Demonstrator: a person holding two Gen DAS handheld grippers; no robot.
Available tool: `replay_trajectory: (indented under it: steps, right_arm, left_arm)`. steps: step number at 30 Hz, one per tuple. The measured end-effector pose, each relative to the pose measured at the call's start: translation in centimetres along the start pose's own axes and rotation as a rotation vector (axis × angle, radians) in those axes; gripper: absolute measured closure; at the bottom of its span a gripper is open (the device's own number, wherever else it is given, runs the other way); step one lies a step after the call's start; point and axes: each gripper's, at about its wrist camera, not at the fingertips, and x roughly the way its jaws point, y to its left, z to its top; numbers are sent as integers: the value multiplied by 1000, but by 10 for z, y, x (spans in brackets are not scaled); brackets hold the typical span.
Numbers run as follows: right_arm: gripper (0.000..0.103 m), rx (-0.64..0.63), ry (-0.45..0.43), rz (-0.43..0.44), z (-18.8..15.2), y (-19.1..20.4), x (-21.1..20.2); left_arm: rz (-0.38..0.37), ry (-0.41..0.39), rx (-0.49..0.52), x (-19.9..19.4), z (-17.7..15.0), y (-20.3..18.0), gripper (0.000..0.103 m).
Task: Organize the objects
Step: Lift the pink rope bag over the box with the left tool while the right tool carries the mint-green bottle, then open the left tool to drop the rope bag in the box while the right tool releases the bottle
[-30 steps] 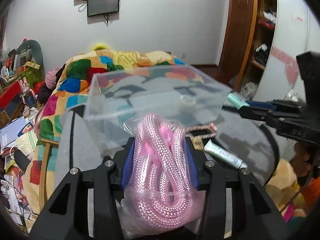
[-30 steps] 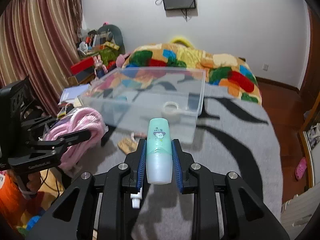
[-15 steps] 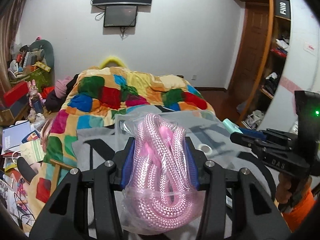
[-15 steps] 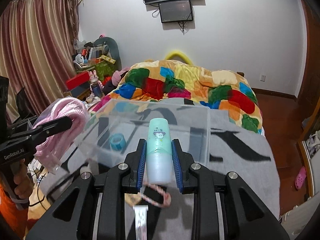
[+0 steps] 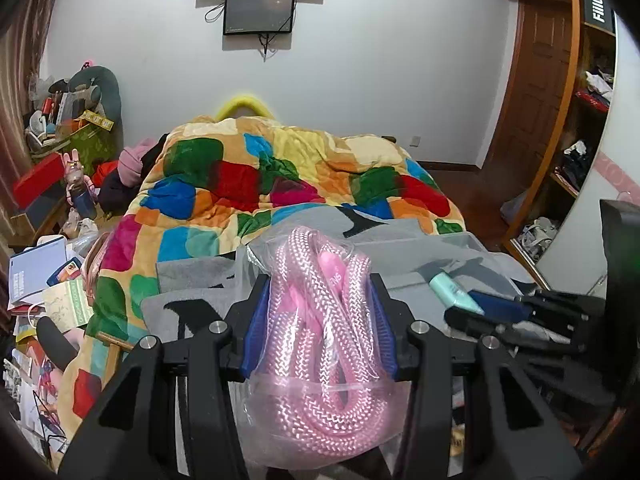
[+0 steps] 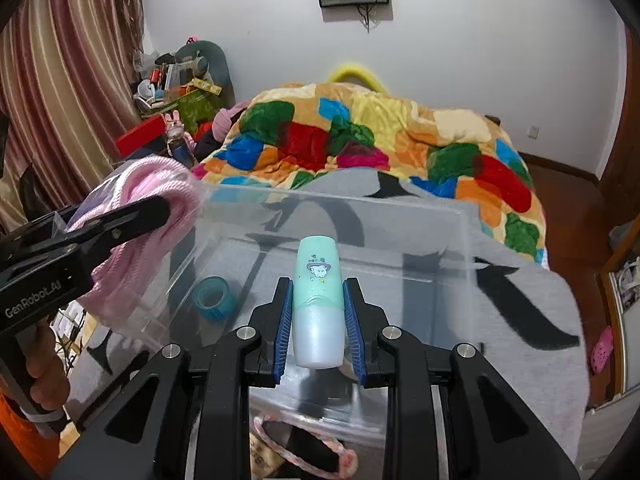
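- Right tongs point(image 6: 318, 322) clenched on a mint bottle point(image 6: 318, 300), cap pointing forward, held above the near part of the clear bin point(image 6: 466, 240)
- Left tongs point(image 5: 316, 320) gripping a bagged pink rope point(image 5: 320, 344), loops bulging out past the blue pads point(image 5: 254, 326); from the right view the rope hangs at the bin's left wall, partly outside it
- Blue tape roll point(image 6: 214, 298) already sits on the bin floor, left side
- A braided pink loop point(image 6: 308, 454) lies on the grey blanket point(image 6: 532, 320) just in front of the bin, not yet stowed
- Beyond the bin, the patchwork quilt point(image 6: 360, 140) on the bed
- Risks, as I judge them: dropped from here the rope could catch the rim and slide off outside; the slick bag could slip; the bottle, let go at this height, could bounce or roll onto the tape; both tongs are close over one bin and could knock each other
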Motion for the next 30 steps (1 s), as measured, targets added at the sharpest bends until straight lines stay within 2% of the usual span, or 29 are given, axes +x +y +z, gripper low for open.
replay_trajectory:
  steps: [6,13,20,22,30]
  right_arm:
    - [80,-19,42,1,-2,10,17]
    - [80,-50,84,14,-4,17,27]
    - [78,-59,85,-1,-7,18,24]
    - [77,-64,72,-2,-8,17,18]
    - [69,-103,-2,-23,-20,18,-22]
  left_arm:
    - [28,42,21,24,-4,-5,57]
    - [14,115,60,37,-18,-16,56]
    - [5,98,67,22,-20,-18,54]
    - [3,86,70,16,-18,-18,52]
    - [33,18,79,-25,-30,-16,27]
